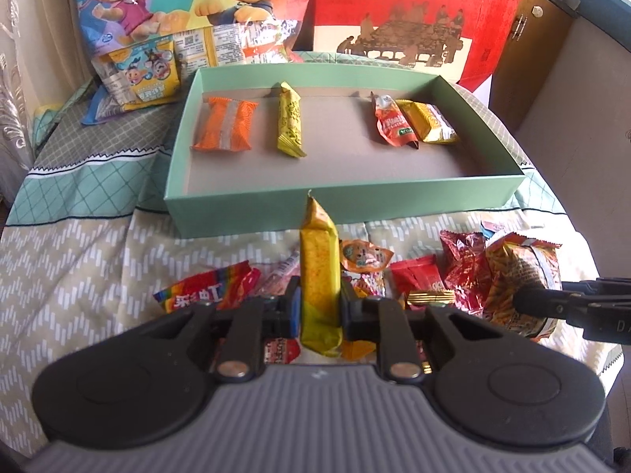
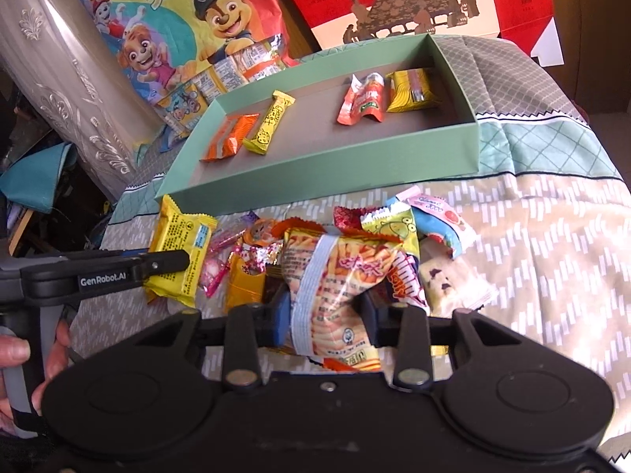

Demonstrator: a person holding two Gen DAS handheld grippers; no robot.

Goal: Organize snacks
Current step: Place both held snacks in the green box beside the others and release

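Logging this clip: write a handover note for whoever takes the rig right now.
Left claw: shut on a yellow bar.
Right claw: shut on a fries bag.
Box: four snacks along its far side: orange pack, yellow stick, red-orange pouch, yellow pack.
Pile: on the cloth in front of the box.
Left: box both held snacks, then the pile.
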